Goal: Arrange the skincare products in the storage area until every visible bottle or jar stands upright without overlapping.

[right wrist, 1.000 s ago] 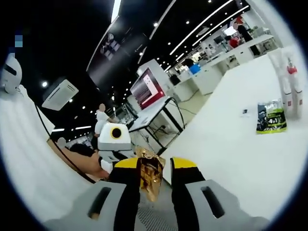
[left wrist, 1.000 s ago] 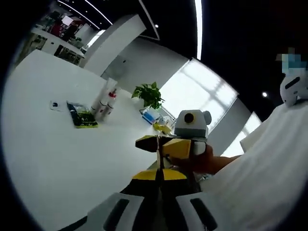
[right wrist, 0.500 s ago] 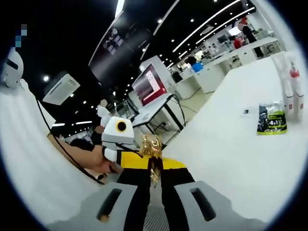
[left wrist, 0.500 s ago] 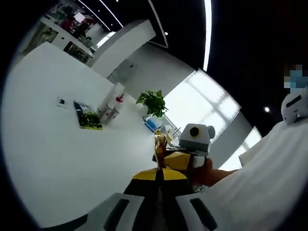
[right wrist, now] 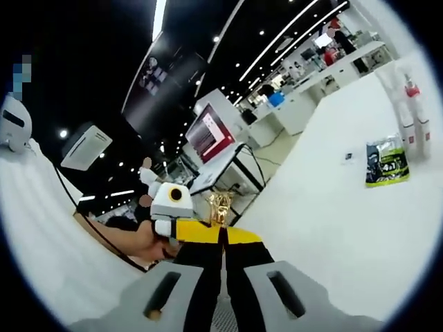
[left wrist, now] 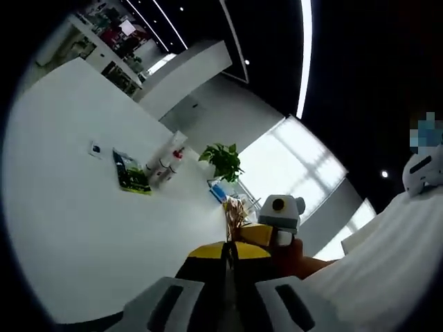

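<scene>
A crinkled gold sachet (right wrist: 220, 206) stands up between the closed jaws of my right gripper (right wrist: 223, 238). In the left gripper view the same gold sachet (left wrist: 234, 210) rises just above my left gripper (left wrist: 229, 250), whose jaws are also closed on its lower edge. The two grippers meet tip to tip over the near edge of the white table (left wrist: 83, 235). Far across the table stand white bottles, one red-capped (left wrist: 169, 158) (right wrist: 408, 111), with a green and black sachet (left wrist: 131, 176) (right wrist: 385, 162) lying flat beside them.
A small dark-marked tag (left wrist: 95, 148) (right wrist: 348, 156) lies near the green sachet. A potted plant (left wrist: 223, 159) stands at the table's far end. A person's hand (right wrist: 142, 242) holds the left gripper. Other desks and a red screen (right wrist: 208, 128) are beyond the table.
The right gripper's jaws, open around the gold sachet a second ago, have shut on it. The grippers have drawn closer together and both views have tilted a little.
</scene>
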